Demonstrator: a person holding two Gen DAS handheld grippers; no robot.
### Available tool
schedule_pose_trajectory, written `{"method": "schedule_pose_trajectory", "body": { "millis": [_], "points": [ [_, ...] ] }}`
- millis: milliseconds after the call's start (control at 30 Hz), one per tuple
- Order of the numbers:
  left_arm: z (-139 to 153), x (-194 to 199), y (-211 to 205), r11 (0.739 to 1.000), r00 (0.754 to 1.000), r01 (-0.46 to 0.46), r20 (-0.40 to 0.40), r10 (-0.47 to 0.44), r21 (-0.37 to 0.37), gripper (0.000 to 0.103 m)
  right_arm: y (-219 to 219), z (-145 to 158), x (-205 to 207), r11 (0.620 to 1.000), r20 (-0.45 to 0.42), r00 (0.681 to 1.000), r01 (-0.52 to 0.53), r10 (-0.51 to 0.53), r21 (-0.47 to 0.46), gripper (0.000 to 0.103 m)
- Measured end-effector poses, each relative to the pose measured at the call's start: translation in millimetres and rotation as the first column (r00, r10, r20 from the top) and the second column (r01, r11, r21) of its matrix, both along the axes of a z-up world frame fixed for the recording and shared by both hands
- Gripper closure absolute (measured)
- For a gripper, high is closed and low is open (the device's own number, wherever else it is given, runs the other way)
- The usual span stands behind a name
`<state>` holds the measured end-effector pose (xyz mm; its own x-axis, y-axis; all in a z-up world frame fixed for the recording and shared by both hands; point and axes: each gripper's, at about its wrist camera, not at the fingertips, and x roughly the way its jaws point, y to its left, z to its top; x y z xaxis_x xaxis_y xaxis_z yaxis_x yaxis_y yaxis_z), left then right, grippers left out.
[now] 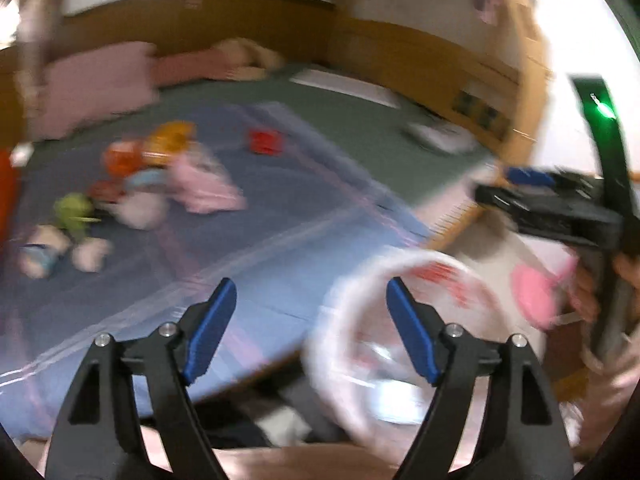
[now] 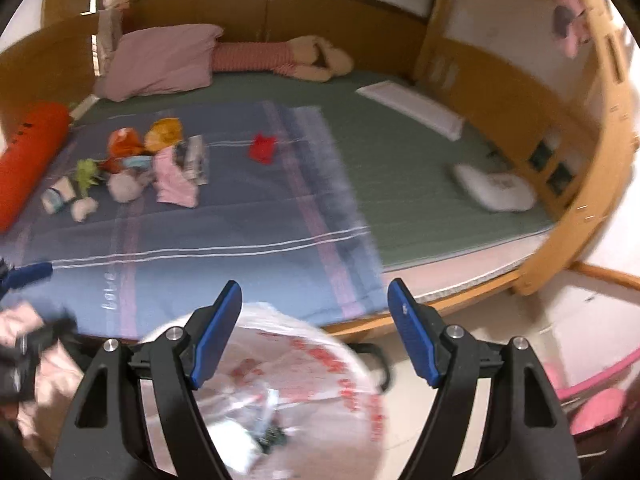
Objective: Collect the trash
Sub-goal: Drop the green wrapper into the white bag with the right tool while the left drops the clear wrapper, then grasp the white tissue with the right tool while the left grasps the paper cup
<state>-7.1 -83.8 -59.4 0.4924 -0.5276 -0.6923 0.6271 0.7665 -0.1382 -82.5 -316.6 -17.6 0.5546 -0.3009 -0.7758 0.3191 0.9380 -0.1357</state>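
A: Largest item first?

B: Bed [image 2: 420, 184], green sheet, wooden surround. Blue striped blanket [image 2: 224, 232] spread over the near half, probably as a sorting surface.

A: Collection point?

B: White bin [image 2: 360, 364] lined with a clear bag printed in red, on the floor just beside the bed's near edge. Placed close, presumably to keep the carry short. Some scraps visible inside the liner.

A: Trash remaining?

B: Cluster of wrappers and crumpled paper [image 2: 132, 168] on the blanket, toward the bed's far left side, well apart from the bin. One red scrap [image 2: 263, 148] alone on the blanket, nearer the bed's middle.

A: Tool states?

B: Left tool [image 1: 310, 328]: wide, nothing between the blue pads, held over the bed's near edge beside the bin. Right tool [image 2: 316, 328]: wide, empty, directly above the bin mouth. Both angled downward. Judged: both free for another pick.
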Motion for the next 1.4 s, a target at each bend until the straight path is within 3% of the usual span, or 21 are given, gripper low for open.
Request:
{"method": "schedule_pose_trajectory", "body": {
  "millis": [67,100,133,167,300,367,500,600,700,767,800,900,1033,1100,1167,1233,1400],
  "points": [
    [0,26,27,0.989,0.99,-0.14,0.037,0.138,0.044,0.028,3,-5,13,0.999,-0.003,1.0,-0.021,0.021,0.05,0.029],
    [-1,37,39,0.98,0.981,-0.191,0.041,0.189,0.054,0.035,7,-7,22,0.997,0.001,0.999,-0.035,0.035,0.072,0.029],
    [-3,54,58,0.962,0.964,-0.265,0.038,0.263,0.067,0.046,12,-10,34,0.995,0.008,0.999,-0.054,0.054,0.084,0.029],
    [-7,72,79,0.939,0.943,-0.334,0.026,0.333,0.078,0.049,21,-12,46,0.993,0.009,0.997,-0.076,0.076,0.086,0.029],
    [-26,128,143,0.859,0.864,-0.5,-0.01,0.504,0.108,0.051,61,-24,97,0.986,-0.014,0.988,-0.152,0.153,0.066,0.022],
    [-38,155,169,0.83,0.835,-0.541,-0.026,0.549,0.137,0.051,90,-39,138,0.968,-0.056,0.97,-0.231,0.237,0.094,0.022],
    [-56,193,206,0.788,0.794,-0.594,-0.039,0.607,0.164,0.031,128,-71,202,0.941,-0.1,0.948,-0.279,0.302,0.19,0.022],
    [-65,211,229,0.778,0.786,-0.606,-0.025,0.618,0.165,0.026,170,-108,252,0.906,-0.151,0.919,-0.311,0.363,0.286,0.041],
    [-74,225,248,0.758,0.77,-0.628,-0.003,0.638,0.174,0.024,211,-135,278,0.878,-0.181,0.889,-0.349,0.421,0.329,0.044],
    [-81,237,261,0.757,0.764,-0.636,-0.019,0.645,0.146,0.019,234,-145,294,0.866,-0.177,0.878,-0.371,0.445,0.334,0.043],
    [-86,246,270,0.769,0.77,-0.629,-0.041,0.636,0.109,0.016,248,-151,304,0.866,-0.183,0.873,-0.38,0.452,0.327,0.043],
    [-98,264,284,0.771,0.764,-0.633,-0.104,0.637,0.068,0.014,273,-165,323,0.865,-0.198,0.863,-0.394,0.464,0.31,0.036],
    [-106,285,288,0.796,0.785,-0.605,-0.159,0.598,0.01,0.008,300,-194,348,0.875,-0.27,0.841,-0.402,0.469,0.269,0.036],
    [-111,293,282,0.81,0.799,-0.587,-0.159,0.58,0.009,0.007,304,-199,351,0.863,-0.271,0.829,-0.413,0.489,0.292,0.049],
    [-116,299,273,0.823,0.812,-0.568,-0.145,0.565,0.026,0.006,305,-197,351,0.848,-0.263,0.82,-0.425,0.508,0.315,0.073],
    [-124,309,263,0.841,0.831,-0.538,-0.137,0.54,0.051,0.006,304,-192,349,0.856,-0.287,0.817,-0.417,0.501,0.307,0.087],
    [-141,322,246,0.86,0.848,-0.5,-0.14,0.51,0.105,0.008,278,-180,336,0.88,-0.309,0.83,-0.395,0.465,0.263,0.089]
  ]
}}
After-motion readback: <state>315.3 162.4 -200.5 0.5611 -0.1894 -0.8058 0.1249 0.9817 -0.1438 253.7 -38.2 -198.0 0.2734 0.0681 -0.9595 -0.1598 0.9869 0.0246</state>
